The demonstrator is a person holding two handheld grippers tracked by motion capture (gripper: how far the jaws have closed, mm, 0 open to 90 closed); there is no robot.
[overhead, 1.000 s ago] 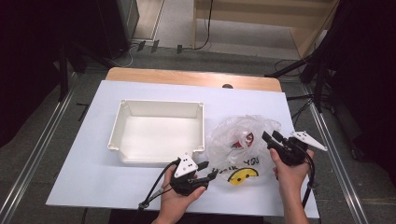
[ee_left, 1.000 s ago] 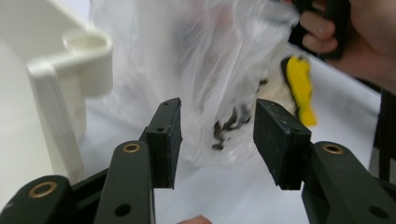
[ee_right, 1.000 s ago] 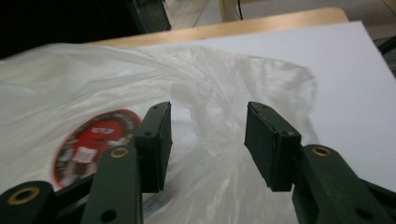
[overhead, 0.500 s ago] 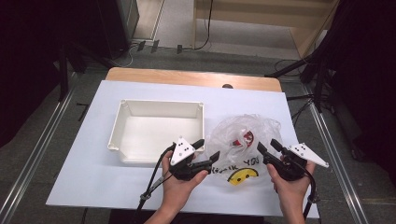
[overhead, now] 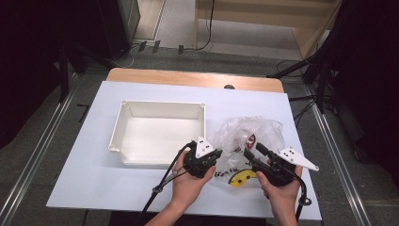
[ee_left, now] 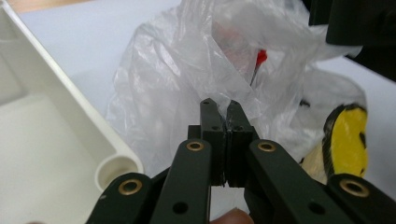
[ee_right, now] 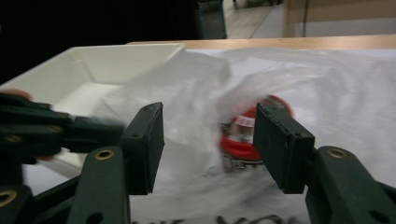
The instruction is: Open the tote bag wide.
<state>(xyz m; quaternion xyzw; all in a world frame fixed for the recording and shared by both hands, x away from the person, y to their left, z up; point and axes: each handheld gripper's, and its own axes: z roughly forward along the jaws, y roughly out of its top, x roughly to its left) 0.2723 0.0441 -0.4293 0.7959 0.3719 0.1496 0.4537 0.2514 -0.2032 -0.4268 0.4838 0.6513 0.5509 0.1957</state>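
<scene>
Plastic film of the clear bag (overhead: 244,136) is now pinched by the left hand-held gripper (overhead: 214,157), whose jaws have just closed; the right hand-held gripper (overhead: 251,153), beside it, stays spread at the bag, so pulling it open seems next.

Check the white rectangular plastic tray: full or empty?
Empty. The white rectangular plastic tray shows a bare white floor in the high view, with the crumpled clear plastic bag outside it.

High view: surface (overhead: 141,188) evenly and brightly lit from overhead, shadows faint; the surroundings past its edges fall dark. Soft, low detail throughout. Left gripper view: near arms of the hand-held gripper (ee_left: 223,112) out of focus, plastic bag (ee_left: 187,70) glares white. Right gripper view: bag smeared by motion blur, background dim.
</scene>
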